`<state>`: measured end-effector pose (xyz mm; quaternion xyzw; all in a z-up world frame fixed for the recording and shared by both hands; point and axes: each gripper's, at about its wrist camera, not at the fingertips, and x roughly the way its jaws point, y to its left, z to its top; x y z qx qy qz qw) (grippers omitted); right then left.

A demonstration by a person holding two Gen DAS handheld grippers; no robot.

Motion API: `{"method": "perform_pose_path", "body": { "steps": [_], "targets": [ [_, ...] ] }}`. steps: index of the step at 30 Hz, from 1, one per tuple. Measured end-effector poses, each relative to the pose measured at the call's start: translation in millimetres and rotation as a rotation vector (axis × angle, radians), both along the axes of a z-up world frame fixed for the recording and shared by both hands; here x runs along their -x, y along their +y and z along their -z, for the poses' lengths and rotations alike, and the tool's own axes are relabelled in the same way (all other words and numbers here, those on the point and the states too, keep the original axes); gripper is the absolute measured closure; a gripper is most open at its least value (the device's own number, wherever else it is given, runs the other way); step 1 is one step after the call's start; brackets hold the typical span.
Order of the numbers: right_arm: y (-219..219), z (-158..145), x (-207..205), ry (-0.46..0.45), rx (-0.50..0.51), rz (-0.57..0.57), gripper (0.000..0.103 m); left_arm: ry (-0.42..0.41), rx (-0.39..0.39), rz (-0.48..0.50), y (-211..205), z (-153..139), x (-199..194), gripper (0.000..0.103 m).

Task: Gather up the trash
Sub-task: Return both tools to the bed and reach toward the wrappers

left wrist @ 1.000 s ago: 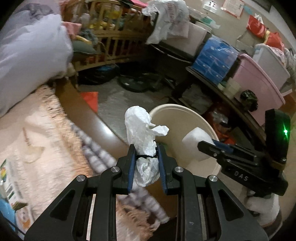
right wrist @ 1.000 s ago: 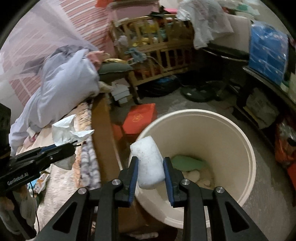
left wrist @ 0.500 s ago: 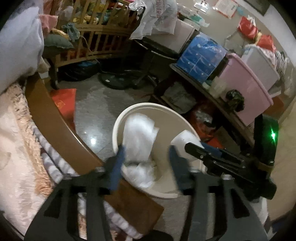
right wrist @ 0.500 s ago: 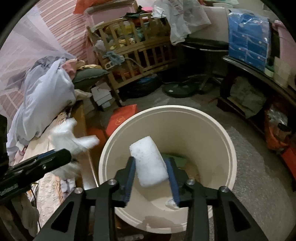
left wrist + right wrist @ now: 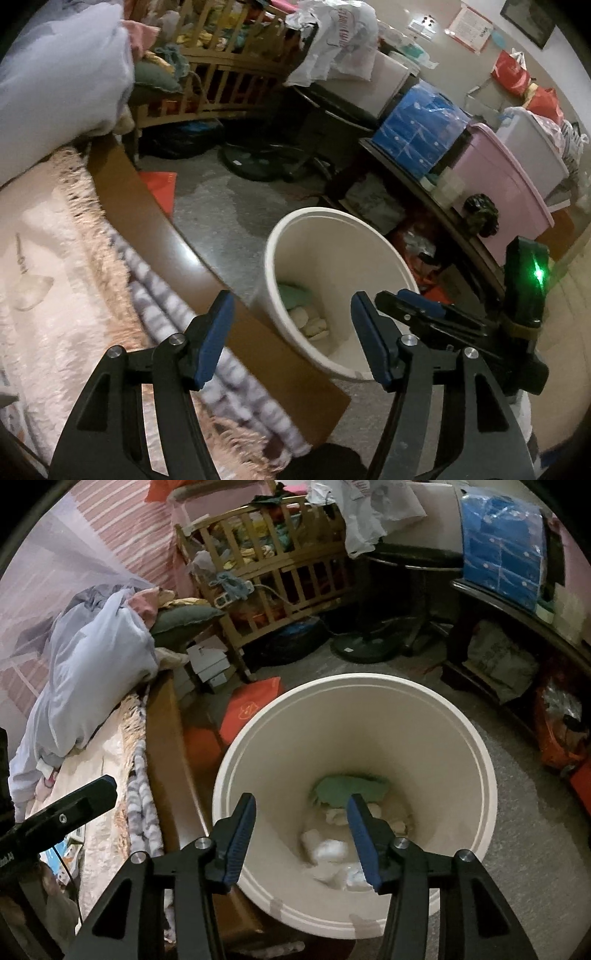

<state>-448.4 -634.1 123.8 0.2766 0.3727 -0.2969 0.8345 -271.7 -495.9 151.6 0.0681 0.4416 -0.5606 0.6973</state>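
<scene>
A cream round bin [image 5: 458,734] stands on the floor beside the bed; it also shows in the left wrist view [image 5: 325,236]. White crumpled tissue and foam pieces [image 5: 328,853] lie at its bottom with a green item [image 5: 347,786]. My right gripper [image 5: 301,834] is open and empty above the bin's mouth. My left gripper [image 5: 291,332] is open and empty, hovering over the bin's near rim and the bed's wooden edge [image 5: 155,221]. The right gripper's body shows at the right of the left wrist view [image 5: 443,317].
The bed with a pink fuzzy blanket [image 5: 48,258] and a pale bundle [image 5: 88,672] lies left. A wooden crib [image 5: 273,565], a fan base [image 5: 365,646], a red packet [image 5: 255,705] and a dark shelf with blue and pink boxes [image 5: 480,166] surround the floor.
Both grippers opened over the bin. The left let go of the white crumpled tissue and the right let go of the white foam piece; both pieces now lie inside the bin.
</scene>
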Motion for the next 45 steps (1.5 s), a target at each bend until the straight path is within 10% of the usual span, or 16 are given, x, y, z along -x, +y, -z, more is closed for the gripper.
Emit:
{"method": "perform_pose_path", "body": {
  "steps": [15, 35, 45],
  "targets": [
    [59, -1, -55, -0.001, -0.005, -0.158, 0.051, -0.126, -0.081, -0.201, 80, -6, -24, 0.039],
    [146, -19, -119, -0.016, 0.012, -0.37, 0.049, -0.018, 0.173, -0.194, 169, -111, -32, 0.039],
    [196, -15, -155, -0.054, -0.072, -0.538, 0.046, -0.077, 0.119, -0.284, 245, -145, -64, 0.039]
  ]
}}
